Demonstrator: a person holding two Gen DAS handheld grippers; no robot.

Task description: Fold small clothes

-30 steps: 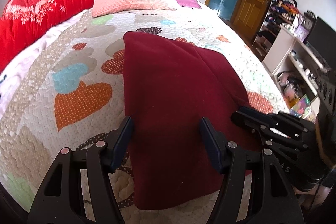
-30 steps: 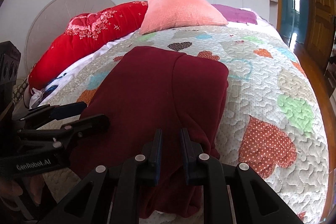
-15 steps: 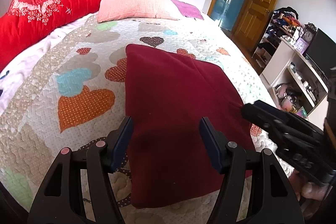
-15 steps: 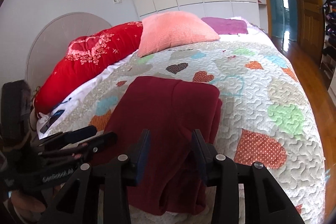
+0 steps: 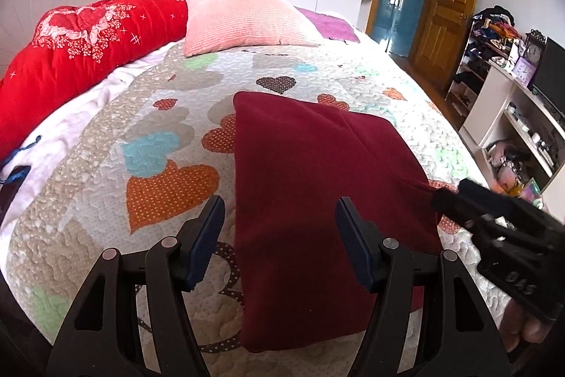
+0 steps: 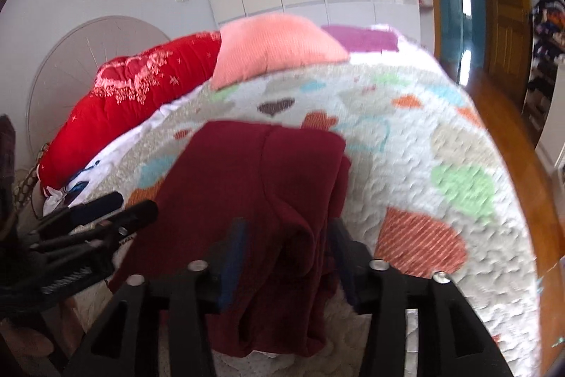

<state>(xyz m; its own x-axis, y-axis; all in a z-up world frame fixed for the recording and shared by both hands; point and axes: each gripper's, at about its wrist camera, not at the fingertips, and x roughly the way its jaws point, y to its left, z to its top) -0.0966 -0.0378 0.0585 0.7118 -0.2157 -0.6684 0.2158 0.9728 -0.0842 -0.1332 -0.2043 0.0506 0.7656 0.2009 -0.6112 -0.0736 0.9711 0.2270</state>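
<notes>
Dark red garment lay folded lengthwise on heart-print quilt of the bed, near its front edge. Left tongs stood open over the near end, nothing pinched. Right tongs were opening, bunched right-side cloth between the jaws but pads looked clear of it; view blurred. Fabric looked soft, fleecy, light, limp, likely to sag and slide out of square. Best hold judged: near-end corners, pinching all layers together.
</notes>
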